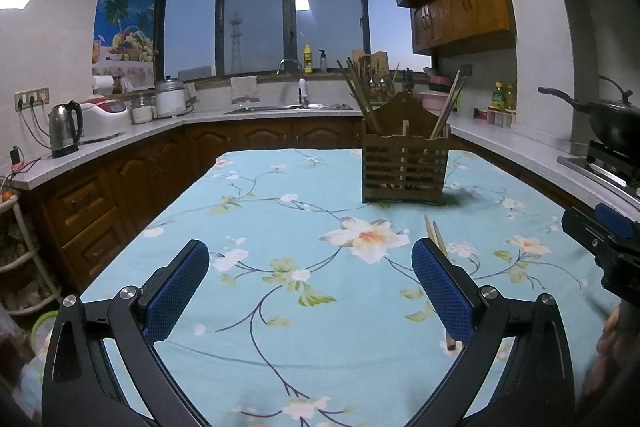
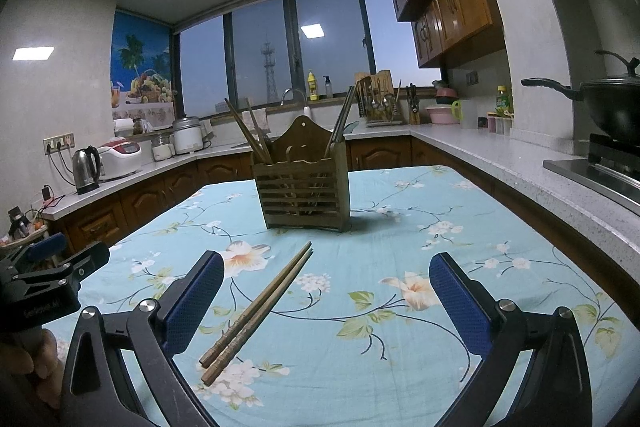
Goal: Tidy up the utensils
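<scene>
Both grippers are hovering low over the table with their blue pads spread wide and nothing between them: the right gripper (image 2: 326, 291) is framing a pair of wooden chopsticks (image 2: 258, 315), while the left gripper (image 1: 310, 283) is waiting just beside it. Those chopsticks are lying side by side on the flowered tablecloth (image 2: 400, 227), thick ends nearest the right gripper and tips pointing toward the wooden holder (image 2: 302, 187); from the left wrist view only parts of them are showing past the right-hand pad. Farther back, the holder is standing upright on the cloth, already carrying other chopsticks leaning out of its left and right compartments. Behind it the kitchen counter (image 2: 480, 147) and window are filling the background. Judging by this layout, the step in hand is picking up the loose pair, not yet begun. Next the right gripper is likely needing to drop, centre on the shafts, and close on both sticks together before carrying them to the holder.
</scene>
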Demonstrator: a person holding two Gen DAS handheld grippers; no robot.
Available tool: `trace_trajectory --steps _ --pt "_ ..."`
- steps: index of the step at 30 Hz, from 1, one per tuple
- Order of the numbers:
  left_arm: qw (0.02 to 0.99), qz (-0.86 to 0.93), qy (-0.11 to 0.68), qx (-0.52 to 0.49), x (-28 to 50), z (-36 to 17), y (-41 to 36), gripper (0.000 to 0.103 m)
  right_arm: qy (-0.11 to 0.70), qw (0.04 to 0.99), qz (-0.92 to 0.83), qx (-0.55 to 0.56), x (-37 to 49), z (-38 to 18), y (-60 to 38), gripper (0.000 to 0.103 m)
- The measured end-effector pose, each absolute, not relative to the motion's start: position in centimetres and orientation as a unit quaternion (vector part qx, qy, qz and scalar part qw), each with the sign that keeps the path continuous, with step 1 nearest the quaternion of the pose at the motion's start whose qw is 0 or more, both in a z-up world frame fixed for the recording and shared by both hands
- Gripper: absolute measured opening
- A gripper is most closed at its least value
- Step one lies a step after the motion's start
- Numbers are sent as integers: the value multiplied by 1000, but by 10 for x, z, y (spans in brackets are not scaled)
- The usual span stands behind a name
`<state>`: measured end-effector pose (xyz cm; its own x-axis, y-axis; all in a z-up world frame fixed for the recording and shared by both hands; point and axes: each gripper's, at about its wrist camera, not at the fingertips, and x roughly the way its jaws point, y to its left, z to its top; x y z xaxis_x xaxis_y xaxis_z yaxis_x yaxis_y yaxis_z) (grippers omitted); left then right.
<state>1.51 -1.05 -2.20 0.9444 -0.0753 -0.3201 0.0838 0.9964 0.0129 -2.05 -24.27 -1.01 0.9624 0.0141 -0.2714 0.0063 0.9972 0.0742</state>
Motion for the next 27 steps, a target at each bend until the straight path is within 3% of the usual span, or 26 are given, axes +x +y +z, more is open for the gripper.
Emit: trace_trajectory --steps 27 --pt "985 -53 166 14 17 -22 -13 103 138 990 1 39 -21 -10 -239 103"
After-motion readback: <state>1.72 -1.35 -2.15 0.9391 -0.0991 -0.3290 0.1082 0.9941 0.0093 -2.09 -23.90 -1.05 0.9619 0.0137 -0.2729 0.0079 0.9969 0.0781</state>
